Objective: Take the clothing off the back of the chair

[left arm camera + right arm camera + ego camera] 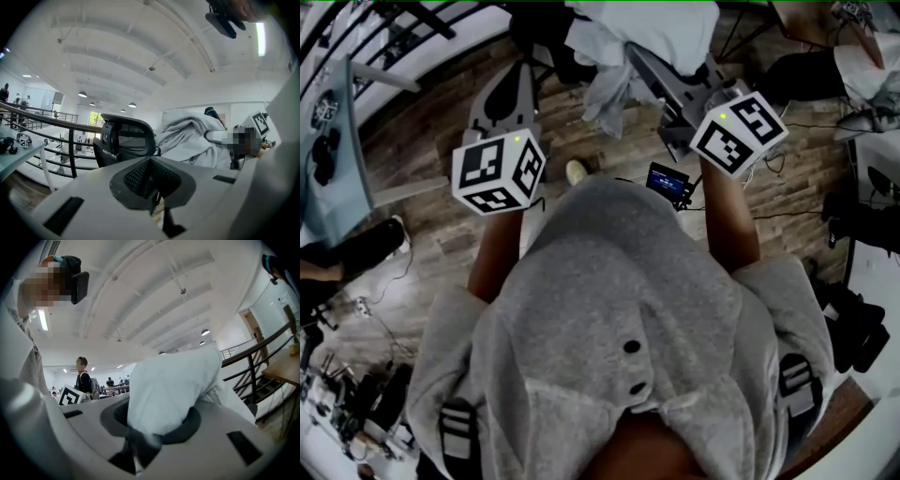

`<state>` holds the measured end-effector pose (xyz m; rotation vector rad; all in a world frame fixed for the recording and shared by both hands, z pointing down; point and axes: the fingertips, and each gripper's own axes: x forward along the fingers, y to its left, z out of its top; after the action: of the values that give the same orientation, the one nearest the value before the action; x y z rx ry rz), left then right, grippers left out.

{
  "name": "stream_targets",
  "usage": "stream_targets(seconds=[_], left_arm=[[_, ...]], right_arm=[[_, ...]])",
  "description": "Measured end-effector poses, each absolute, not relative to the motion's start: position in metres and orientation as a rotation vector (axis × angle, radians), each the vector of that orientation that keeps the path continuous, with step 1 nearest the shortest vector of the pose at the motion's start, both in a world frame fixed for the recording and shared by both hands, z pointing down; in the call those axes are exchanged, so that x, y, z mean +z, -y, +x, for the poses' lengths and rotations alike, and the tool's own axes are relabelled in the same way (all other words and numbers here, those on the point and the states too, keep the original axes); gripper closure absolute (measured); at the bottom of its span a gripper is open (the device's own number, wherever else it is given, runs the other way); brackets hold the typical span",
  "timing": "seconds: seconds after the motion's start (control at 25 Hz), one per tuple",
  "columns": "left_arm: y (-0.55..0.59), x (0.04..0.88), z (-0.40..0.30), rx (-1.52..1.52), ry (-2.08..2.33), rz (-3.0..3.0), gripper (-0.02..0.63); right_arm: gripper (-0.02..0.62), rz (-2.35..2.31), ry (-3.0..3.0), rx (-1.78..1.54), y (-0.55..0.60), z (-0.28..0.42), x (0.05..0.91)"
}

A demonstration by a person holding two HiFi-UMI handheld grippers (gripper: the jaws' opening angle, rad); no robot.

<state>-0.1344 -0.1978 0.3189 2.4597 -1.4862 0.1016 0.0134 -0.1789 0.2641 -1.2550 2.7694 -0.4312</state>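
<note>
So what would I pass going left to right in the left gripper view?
Black railing → black chair → white clothing → the other gripper's marker cube.

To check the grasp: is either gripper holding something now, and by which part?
The right gripper holds the white garment by a bunched fold of cloth; the left gripper holds nothing.
</note>
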Motion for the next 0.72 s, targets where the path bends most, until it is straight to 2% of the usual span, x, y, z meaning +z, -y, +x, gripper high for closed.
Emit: stream_targets(seconds=[0.72], left_arm=[[0.06, 0.306, -0.067, 0.107, 1.508, 2.468, 0.604]], right_arm=[[0.471, -1.23, -2.756, -0.413, 0.052, 0.076, 0.252]])
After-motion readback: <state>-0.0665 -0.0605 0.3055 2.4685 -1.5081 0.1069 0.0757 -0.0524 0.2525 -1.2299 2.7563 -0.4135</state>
